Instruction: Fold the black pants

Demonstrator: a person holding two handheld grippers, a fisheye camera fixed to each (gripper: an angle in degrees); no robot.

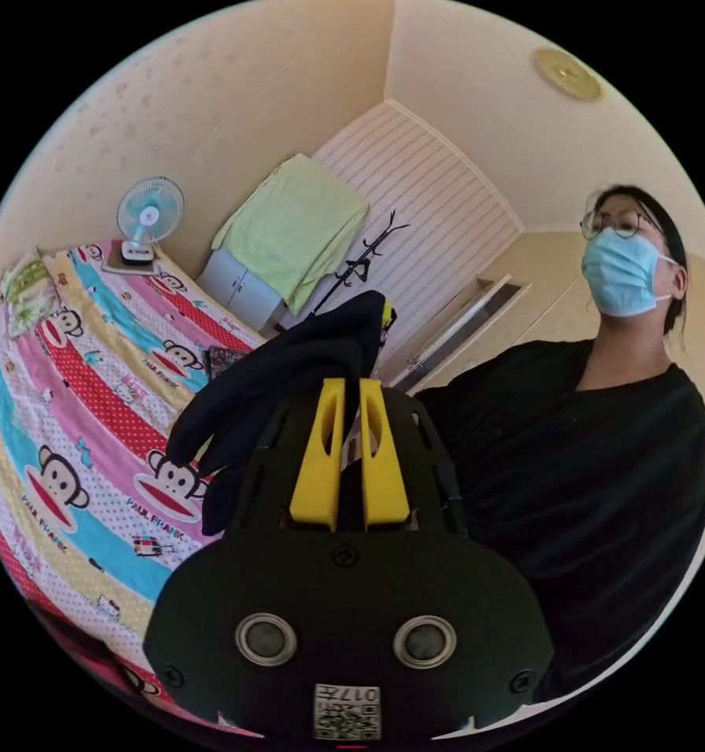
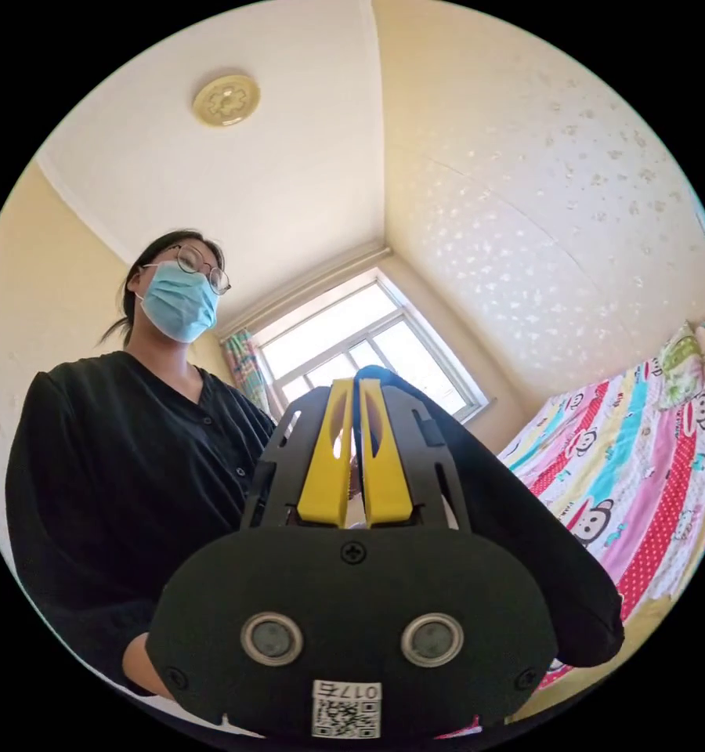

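- Pants first: the black pants (image 1: 290,368) hang lifted off the bed, pinched at the tips of both my grippers.
- In the left gripper view, my left gripper (image 1: 351,382) has its yellow jaws drawn nearly together, with a bunch of black cloth caught between the tips; the fabric drapes away over the bedspread (image 1: 78,439).
- In the right gripper view, my right gripper (image 2: 354,384) has its jaws close together too, clamped on an edge of the black pants (image 2: 525,533), which fall off to one side in a long dark fold, above the striped cartoon bedspread (image 2: 650,486).
- Containers: a pale grey cabinet (image 1: 239,291) stands by the wall past the bed, doors closed, so I cannot tell what is in it; a light green cloth (image 1: 294,227) lies draped over its top.
- A small desk fan (image 1: 147,215) sits at the far end of the bed, near a green patterned pillow (image 1: 30,294).
- A black coat stand (image 1: 360,262) rises beside the cabinet.
- I stand near the bed in a dark top (image 2: 133,470), with a window (image 2: 368,337) behind me.
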